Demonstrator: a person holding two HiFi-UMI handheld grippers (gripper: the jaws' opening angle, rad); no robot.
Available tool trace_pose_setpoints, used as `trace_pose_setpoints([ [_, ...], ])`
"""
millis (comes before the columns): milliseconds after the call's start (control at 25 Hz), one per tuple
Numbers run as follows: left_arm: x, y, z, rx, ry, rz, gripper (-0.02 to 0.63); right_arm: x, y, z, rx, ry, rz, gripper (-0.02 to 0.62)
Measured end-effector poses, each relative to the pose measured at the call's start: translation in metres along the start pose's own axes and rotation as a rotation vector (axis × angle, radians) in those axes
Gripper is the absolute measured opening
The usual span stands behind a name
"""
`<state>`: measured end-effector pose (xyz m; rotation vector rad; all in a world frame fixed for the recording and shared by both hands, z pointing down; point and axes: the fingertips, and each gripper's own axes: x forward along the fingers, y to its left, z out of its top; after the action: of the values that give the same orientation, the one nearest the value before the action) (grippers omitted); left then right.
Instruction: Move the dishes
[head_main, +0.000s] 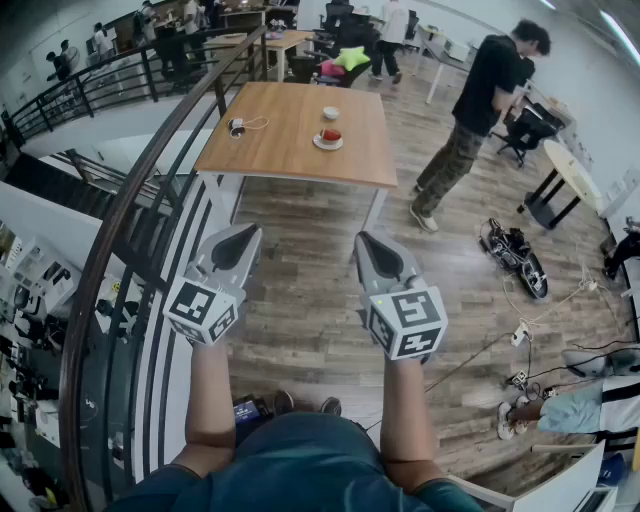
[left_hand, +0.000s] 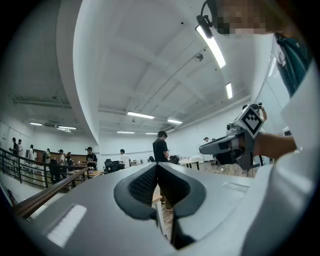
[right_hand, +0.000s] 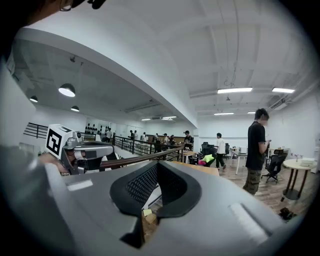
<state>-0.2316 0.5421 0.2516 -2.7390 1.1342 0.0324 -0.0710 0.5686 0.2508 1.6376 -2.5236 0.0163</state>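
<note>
While the person stands on the wood floor (head_main: 300, 300), both bare arms reach straight out in front, side by side and a little apart. The left arm (head_main: 210, 400) and the right arm (head_main: 405, 410) are nearly straight. Each hand is hidden under a cube with black and white squares.

The left gripper (head_main: 240, 236) points forward and down, close to the dark rail (head_main: 130, 200). Its own view shows its two jaws pressed together at the tips, with nothing between them. The right gripper (head_main: 371, 243) points the same way, level with the left one. Its jaws are also pressed together at the tips, and they hold nothing.

Well ahead of both grippers stands a wood table (head_main: 290, 150). The dishes are on it, toward its far right part. A small plate (head_main: 328, 142) sits there with something red on it. A white cup (head_main: 331, 112) sits just past the plate, not touching it. A small white thing with a cord (head_main: 237, 126) lies near the left edge of the table.

To the right of the table, a person in black (head_main: 480, 100) stands on the floor, bent a little forward. Far back there are more desks, chairs and people.
</note>
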Motion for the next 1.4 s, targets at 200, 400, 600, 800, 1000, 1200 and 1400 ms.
trace_pose_setpoints([
  [200, 0.008, 0.008, -0.002, -0.007, 0.0, -0.008, -0.003, 0.008, -0.005, 0.002, 0.0, 0.004, -0.012, 0.006],
  [400, 0.01, 0.024, -0.013, -0.018, -0.001, -0.013, -0.003, 0.024, 0.0, -0.006, 0.003, 0.02, -0.023, 0.006],
  [600, 0.017, 0.051, -0.024, -0.034, -0.002, -0.005, -0.003, 0.047, 0.0, -0.011, 0.011, 0.033, -0.039, 0.006],
  [800, 0.035, 0.086, -0.028, -0.038, -0.005, -0.003, -0.002, 0.082, -0.004, -0.008, 0.05, 0.013, -0.051, 0.009],
  [1000, 0.065, 0.091, -0.036, -0.043, -0.001, -0.022, -0.002, 0.106, -0.027, -0.016, 0.063, 0.023, -0.073, 0.011],
  [1200, 0.099, 0.102, -0.049, -0.05, 0.012, -0.016, -0.002, 0.132, -0.067, -0.019, 0.078, 0.016, -0.085, 0.011],
  [1400, 0.144, 0.125, -0.056, -0.039, 0.037, 0.016, -0.002, 0.174, -0.113, -0.017, 0.103, 0.007, -0.053, 0.011],
])
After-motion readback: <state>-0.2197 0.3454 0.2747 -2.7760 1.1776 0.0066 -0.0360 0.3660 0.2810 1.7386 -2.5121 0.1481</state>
